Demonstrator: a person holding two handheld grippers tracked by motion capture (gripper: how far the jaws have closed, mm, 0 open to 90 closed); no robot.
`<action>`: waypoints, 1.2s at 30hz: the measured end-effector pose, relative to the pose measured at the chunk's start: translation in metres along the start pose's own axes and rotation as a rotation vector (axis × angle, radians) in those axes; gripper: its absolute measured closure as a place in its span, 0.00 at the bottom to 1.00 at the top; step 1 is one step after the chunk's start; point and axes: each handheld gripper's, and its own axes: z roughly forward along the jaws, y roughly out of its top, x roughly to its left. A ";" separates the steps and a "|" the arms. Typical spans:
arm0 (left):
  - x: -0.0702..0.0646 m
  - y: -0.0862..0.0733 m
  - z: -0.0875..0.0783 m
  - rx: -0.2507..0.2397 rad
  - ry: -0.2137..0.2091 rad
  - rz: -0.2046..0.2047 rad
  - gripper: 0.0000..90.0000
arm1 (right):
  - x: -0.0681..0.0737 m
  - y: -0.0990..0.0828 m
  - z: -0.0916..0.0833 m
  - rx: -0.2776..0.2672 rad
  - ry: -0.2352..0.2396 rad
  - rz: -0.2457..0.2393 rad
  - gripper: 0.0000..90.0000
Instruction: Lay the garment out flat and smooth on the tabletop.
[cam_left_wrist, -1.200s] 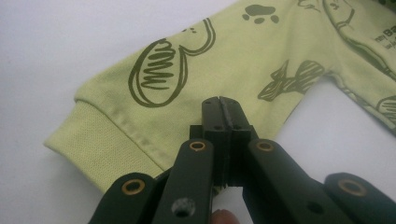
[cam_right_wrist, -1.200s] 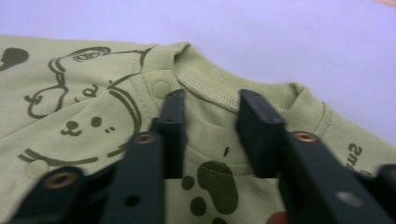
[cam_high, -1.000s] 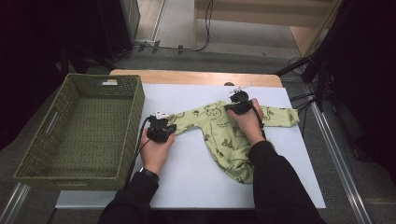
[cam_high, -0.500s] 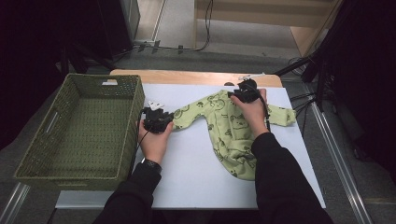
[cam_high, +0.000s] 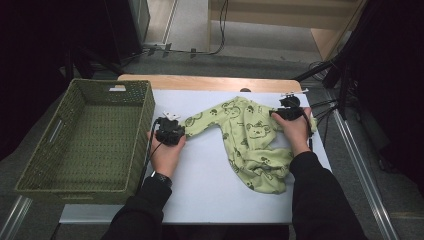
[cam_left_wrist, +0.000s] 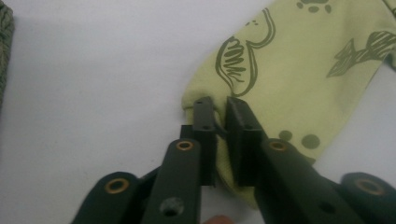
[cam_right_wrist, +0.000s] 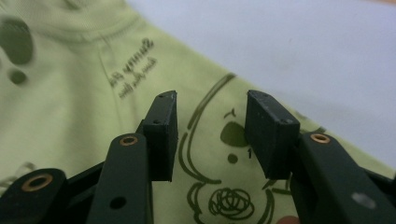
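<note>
The garment (cam_high: 250, 142) is pale lime green printed with dark olive bears, paw prints and leaves, the surface (cam_high: 210, 185) white, the woven basket (cam_high: 87, 140) olive green, both grippers black.

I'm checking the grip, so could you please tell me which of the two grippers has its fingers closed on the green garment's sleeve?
The left gripper: it pinches the sleeve tip of the green garment, while the right gripper hovers open over the print.

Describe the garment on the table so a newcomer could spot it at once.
On the white table, right of the green woven basket, lies a light green baby garment between the person's two hands. It is the one soft thing there, printed with dark bears and paw marks, one sleeve stretched toward the left gripper.
</note>
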 end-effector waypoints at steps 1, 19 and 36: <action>0.000 0.000 0.000 -0.002 0.012 0.012 0.93 | 0.000 -0.001 0.000 -0.009 -0.005 -0.002 0.64; 0.004 -0.003 -0.005 -0.042 0.068 -0.011 0.65 | -0.038 -0.016 -0.042 -0.103 -0.054 0.032 0.66; 0.006 -0.008 -0.009 -0.051 0.055 -0.039 0.88 | -0.086 -0.097 -0.078 -0.121 -0.165 0.222 0.69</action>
